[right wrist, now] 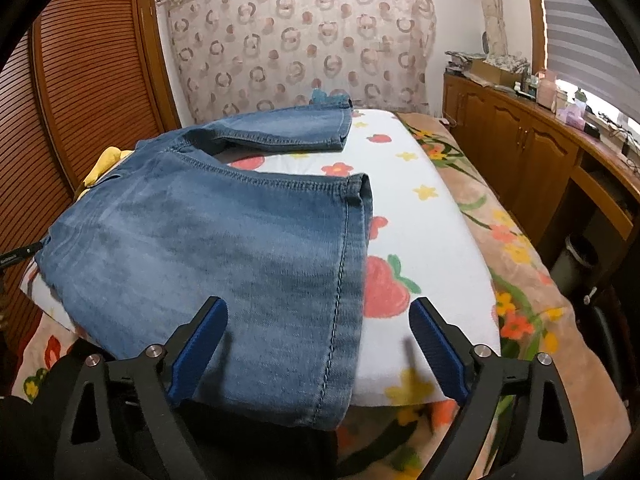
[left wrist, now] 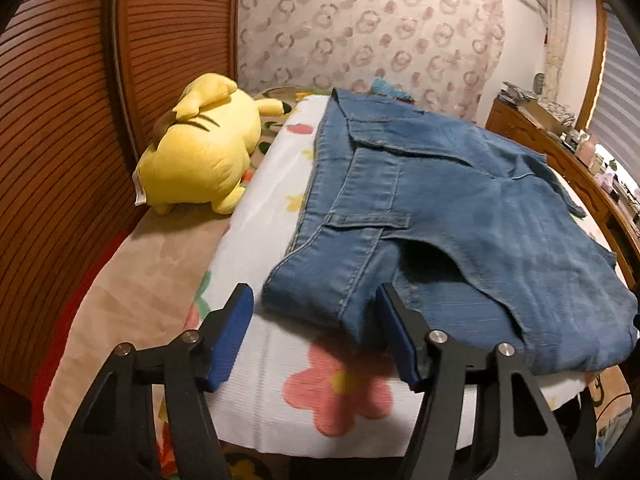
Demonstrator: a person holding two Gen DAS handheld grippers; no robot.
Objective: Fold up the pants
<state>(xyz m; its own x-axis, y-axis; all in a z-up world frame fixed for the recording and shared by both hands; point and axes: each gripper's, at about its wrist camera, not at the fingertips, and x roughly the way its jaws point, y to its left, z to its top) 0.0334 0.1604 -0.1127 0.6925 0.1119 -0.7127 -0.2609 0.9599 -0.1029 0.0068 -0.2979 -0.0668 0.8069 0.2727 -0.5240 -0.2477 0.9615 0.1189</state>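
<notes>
Blue denim pants (left wrist: pixel 440 208) lie spread on a white flowered pad (left wrist: pixel 280 360) on the bed. In the left wrist view the waistband end with a cargo pocket is nearest; my left gripper (left wrist: pixel 316 336) is open, its jaws either side of the waistband corner, just above it. In the right wrist view the pants (right wrist: pixel 200 248) show two legs; the near leg's cuff edge hangs over the pad's front edge. My right gripper (right wrist: pixel 320 348) is open, straddling that leg's seam edge, holding nothing.
A yellow plush toy (left wrist: pixel 200 148) lies left of the pad by the wooden louvred wardrobe (left wrist: pixel 60 120). A wooden cabinet (right wrist: pixel 540 160) with clutter on top runs along the right. A patterned curtain (right wrist: pixel 300 40) hangs behind. A floral blanket (right wrist: pixel 532 288) covers the bed.
</notes>
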